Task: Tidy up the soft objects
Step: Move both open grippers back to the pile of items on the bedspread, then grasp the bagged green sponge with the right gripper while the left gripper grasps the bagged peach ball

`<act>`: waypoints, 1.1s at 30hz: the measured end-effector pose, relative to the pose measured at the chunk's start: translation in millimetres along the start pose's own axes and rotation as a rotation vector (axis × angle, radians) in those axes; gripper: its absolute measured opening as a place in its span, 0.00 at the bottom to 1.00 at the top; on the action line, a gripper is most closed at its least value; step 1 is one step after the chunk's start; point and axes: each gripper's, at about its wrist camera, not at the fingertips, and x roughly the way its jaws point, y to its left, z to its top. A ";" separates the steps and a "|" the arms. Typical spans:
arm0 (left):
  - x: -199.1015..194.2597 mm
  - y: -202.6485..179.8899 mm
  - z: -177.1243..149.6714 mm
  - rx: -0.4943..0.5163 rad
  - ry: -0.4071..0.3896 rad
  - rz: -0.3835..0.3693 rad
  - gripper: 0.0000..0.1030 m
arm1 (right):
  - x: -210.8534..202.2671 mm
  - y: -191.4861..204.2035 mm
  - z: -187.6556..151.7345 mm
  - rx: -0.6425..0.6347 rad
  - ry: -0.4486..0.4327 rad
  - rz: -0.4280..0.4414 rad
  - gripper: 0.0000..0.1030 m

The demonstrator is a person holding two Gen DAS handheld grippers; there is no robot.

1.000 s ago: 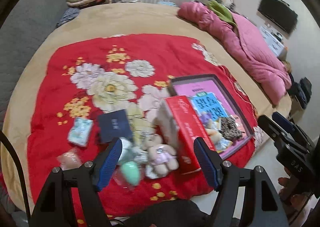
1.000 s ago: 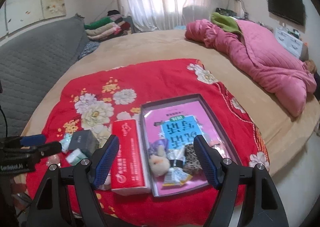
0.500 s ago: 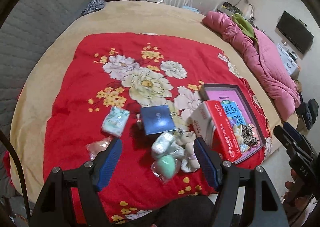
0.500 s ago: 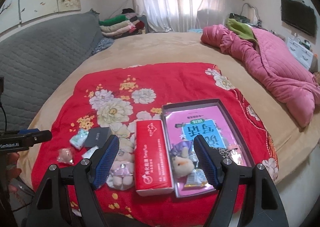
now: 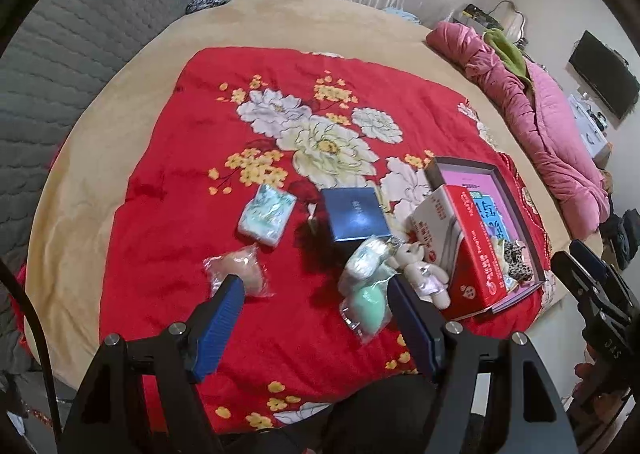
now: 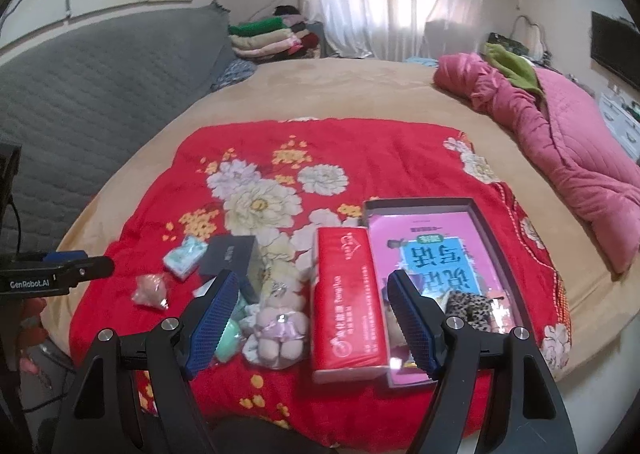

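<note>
The left claw hangs with its blue-padded jaws spread wide and empty above the near edge of the red floral quilt, a pink soft item in clear wrap by its left finger and a mint-green soft item in clear wrap by its right. The right claw is likewise spread wide and empty, over a small pale plush bear lying against the long red tissue box; beyond the box sits a grey-rimmed tray with a pink book holding a leopard-print fabric piece
</note>
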 end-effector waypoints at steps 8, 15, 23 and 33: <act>5.4 13.8 -12.7 -0.008 0.021 0.018 0.71 | 16.8 28.7 -14.0 -0.054 0.044 0.041 0.76; 18.2 21.4 -22.8 -0.012 0.053 0.019 0.71 | 39.8 60.2 -36.0 -0.118 0.107 0.087 0.76; 43.3 16.2 -23.9 0.005 0.108 0.005 0.71 | 68.7 85.9 -59.0 -0.154 0.192 0.147 0.76; 85.0 -0.1 -18.3 0.053 0.186 -0.035 0.71 | 107.0 93.7 -74.0 -0.139 0.275 0.171 0.76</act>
